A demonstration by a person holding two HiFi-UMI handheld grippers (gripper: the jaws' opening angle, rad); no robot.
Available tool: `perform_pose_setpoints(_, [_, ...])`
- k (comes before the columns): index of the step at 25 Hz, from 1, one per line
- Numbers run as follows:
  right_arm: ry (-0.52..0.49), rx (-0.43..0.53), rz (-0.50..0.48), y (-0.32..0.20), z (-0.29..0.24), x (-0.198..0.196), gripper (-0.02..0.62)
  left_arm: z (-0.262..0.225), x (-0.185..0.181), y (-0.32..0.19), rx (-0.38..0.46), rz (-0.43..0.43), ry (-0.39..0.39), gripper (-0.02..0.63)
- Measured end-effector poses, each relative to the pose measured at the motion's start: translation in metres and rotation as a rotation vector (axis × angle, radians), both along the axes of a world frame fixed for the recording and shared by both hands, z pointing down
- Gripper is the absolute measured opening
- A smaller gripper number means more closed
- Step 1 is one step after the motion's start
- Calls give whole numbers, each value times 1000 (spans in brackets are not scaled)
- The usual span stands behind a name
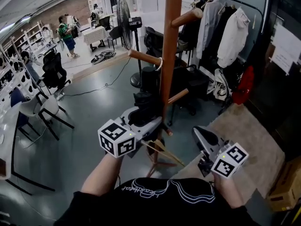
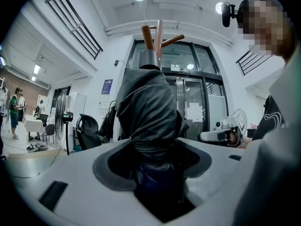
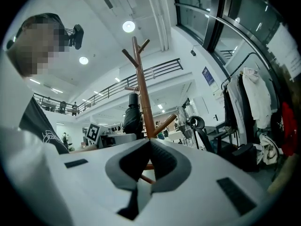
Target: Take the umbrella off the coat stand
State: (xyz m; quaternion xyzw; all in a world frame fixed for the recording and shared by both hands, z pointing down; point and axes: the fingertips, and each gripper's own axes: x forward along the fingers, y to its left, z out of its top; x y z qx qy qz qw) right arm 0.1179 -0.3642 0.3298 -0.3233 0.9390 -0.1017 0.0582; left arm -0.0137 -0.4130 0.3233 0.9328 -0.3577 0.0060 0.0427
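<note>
Black folded umbrella (image 2: 148,107) stands upright just beside the brown wooden coat stand (image 1: 169,46).

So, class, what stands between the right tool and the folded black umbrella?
The brown wooden coat stand's upright pole stands between the right tool and the folded black umbrella; the head view shows it.
</note>
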Motion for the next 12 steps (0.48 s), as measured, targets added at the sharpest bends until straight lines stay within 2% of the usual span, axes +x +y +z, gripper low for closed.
perform_pose_setpoints(12, [-19,-10,51,11,1,-7,4,-16,-3,8,13,47,18,242])
